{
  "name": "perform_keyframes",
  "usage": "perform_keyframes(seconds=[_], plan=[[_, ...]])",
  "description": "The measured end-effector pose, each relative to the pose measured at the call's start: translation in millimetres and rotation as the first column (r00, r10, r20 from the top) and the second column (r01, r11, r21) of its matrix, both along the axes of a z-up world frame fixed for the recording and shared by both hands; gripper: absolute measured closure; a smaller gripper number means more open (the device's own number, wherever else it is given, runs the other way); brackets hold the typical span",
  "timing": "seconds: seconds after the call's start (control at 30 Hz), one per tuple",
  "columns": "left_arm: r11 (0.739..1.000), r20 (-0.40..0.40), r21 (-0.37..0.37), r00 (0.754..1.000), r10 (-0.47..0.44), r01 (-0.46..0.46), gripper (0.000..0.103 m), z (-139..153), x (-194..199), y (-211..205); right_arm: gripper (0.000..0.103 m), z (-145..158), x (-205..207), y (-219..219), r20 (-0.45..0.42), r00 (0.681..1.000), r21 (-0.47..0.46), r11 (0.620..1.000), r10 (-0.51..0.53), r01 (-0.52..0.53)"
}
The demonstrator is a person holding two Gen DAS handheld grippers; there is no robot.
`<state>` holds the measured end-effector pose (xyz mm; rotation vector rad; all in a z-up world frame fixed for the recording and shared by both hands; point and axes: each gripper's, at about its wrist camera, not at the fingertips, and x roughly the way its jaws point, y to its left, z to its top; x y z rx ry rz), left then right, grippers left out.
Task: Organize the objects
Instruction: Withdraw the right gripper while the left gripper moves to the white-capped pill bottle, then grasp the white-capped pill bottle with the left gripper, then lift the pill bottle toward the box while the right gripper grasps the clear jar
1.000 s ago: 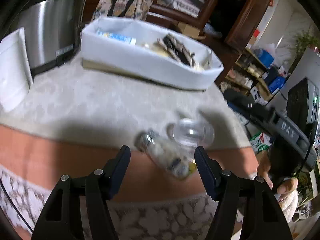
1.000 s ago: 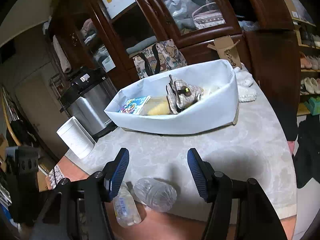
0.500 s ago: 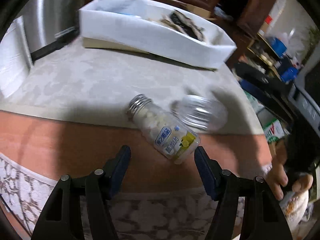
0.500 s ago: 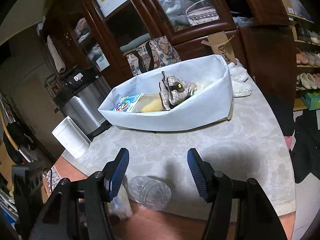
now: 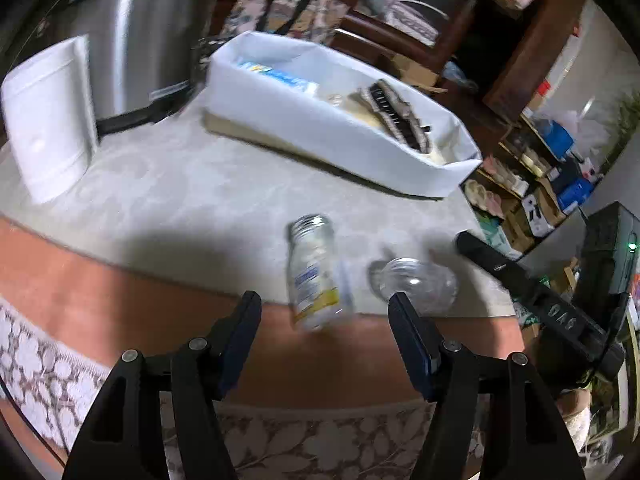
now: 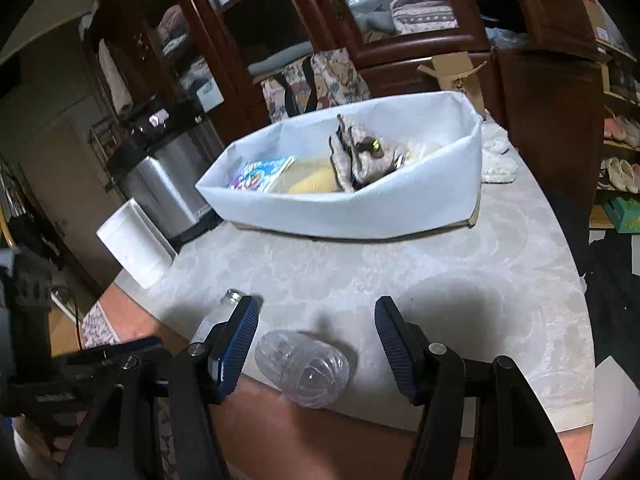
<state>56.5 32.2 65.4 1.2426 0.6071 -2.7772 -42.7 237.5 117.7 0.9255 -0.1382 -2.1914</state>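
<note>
A small clear bottle of white tablets (image 5: 318,276) with a silver cap lies on its side at the table's near edge, between my open left gripper's (image 5: 324,304) fingers and just ahead of them. A clear empty plastic container (image 5: 414,284) lies to its right. In the right wrist view that container (image 6: 302,366) lies just below and between my open right gripper's (image 6: 316,310) fingers; the tablet bottle (image 6: 222,314) is mostly hidden behind the left finger. A white fabric bin (image 5: 320,120) holding a pouch, a booklet and a yellow item stands at the back (image 6: 352,208).
A white paper roll (image 5: 48,120) and a steel appliance (image 5: 136,56) stand at the left. The pale cloth (image 6: 440,264) covers the round table; its orange edge (image 5: 120,300) is near me. A dark cabinet (image 6: 360,20) stands behind.
The left view tilted up and back; the tablet bottle now points more straight away between the fingers. The right gripper moved lower and closer to the clear container.
</note>
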Motion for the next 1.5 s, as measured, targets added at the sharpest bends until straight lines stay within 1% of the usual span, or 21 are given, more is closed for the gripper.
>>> perform_keyframes(seconds=[0.1, 0.2, 0.3, 0.33, 0.4, 0.43, 0.47, 0.57, 0.7, 0.8, 0.87, 0.93, 0.97, 1.07, 1.1, 1.17, 1.3, 1.4, 1.5], plan=[[0.999, 0.014, -0.045, 1.0, -0.011, 0.012, 0.038, -1, -15, 7, 0.044, -2, 0, 0, 0.009, 1.0, -0.002, 1.0, 0.006, -0.006], [0.997, 0.06, -0.083, 0.998, 0.0, 0.005, 0.038, -12, -31, 9, 0.044, -2, -2, 1, 0.02, 1.0, -0.009, 1.0, -0.002, 0.002], [0.997, 0.114, -0.073, 0.994, 0.0, 0.009, 0.038, -26, -41, 6, 0.044, -3, -2, 2, 0.028, 1.0, -0.015, 1.0, 0.003, -0.002], [0.997, 0.131, -0.075, 0.991, 0.003, 0.007, 0.042, -30, -43, 6, 0.044, -3, -2, 1, 0.029, 1.0, -0.014, 1.0, 0.007, -0.007], [0.993, 0.13, -0.115, 0.991, 0.013, 0.002, 0.049, -30, -42, 8, 0.044, -4, -1, -2, 0.03, 0.999, -0.003, 1.0, 0.018, -0.018], [0.994, 0.146, -0.111, 0.989, 0.009, 0.008, 0.058, -31, -43, 7, 0.044, -4, -1, -5, 0.029, 0.999, 0.01, 1.0, 0.021, -0.022], [0.994, 0.145, -0.109, 0.989, 0.008, 0.007, 0.062, -30, -42, 5, 0.044, -6, 0, -8, 0.028, 0.999, 0.028, 0.999, 0.026, -0.027], [0.994, 0.153, -0.108, 0.988, 0.003, 0.014, 0.062, -29, -44, -1, 0.044, -10, 5, -17, 0.026, 0.998, 0.071, 0.996, 0.055, -0.057], [0.99, 0.155, -0.134, 0.988, -0.019, 0.04, 0.062, -28, -52, -3, 0.043, -17, 11, -29, 0.023, 0.995, 0.126, 0.987, 0.096, -0.099], [0.987, 0.157, -0.145, 0.986, -0.049, 0.072, 0.062, -28, -63, 0, 0.043, -22, 14, -37, 0.012, 0.995, 0.181, 0.978, 0.102, -0.103], [0.984, 0.154, -0.15, 0.985, -0.078, 0.101, 0.062, -29, -73, 3, 0.043, -25, 13, -39, 0.017, 0.995, 0.2, 0.974, 0.103, -0.104], [0.973, 0.144, -0.182, 0.983, -0.117, 0.143, 0.062, -29, -83, 8, 0.044, -29, 11, -41, 0.023, 0.995, 0.215, 0.972, 0.093, -0.096], [0.965, 0.159, -0.204, 0.978, -0.132, 0.163, 0.063, -31, -89, 11, 0.044, -29, 9, -40, 0.026, 0.996, 0.215, 0.972, 0.087, -0.09], [0.926, 0.177, -0.324, 0.974, -0.144, 0.195, 0.064, -32, -102, 22, 0.045, -29, 3, -33, 0.019, 0.999, 0.213, 0.976, 0.039, -0.042], [0.92, 0.171, -0.337, 0.974, -0.148, 0.2, 0.064, -32, -104, 24, 0.045, -28, 1, -30, 0.013, 1.0, 0.211, 0.977, 0.014, -0.017], [0.931, 0.166, -0.301, 0.973, -0.163, 0.207, 0.065, -32, -112, 22, 0.045, -26, -3, -24, 0.0, 1.0, 0.197, 0.98, -0.029, 0.029], [0.941, 0.144, -0.259, 0.972, -0.185, 0.217, 0.065, -31, -126, 24, 0.045, -19, -10, -8, -0.016, 0.995, 0.133, 0.986, -0.097, 0.099], [0.945, 0.126, -0.226, 0.969, -0.214, 0.238, 0.065, -31, -130, 27, 0.045, -16, -13, -1, -0.019, 0.991, 0.102, 0.986, -0.132, 0.133], [0.944, 0.087, -0.226, 0.971, -0.224, 0.238, 0.066, -32, -126, 27, 0.045, -16, -17, 4, -0.005, 0.988, 0.092, 0.984, -0.151, 0.151]])
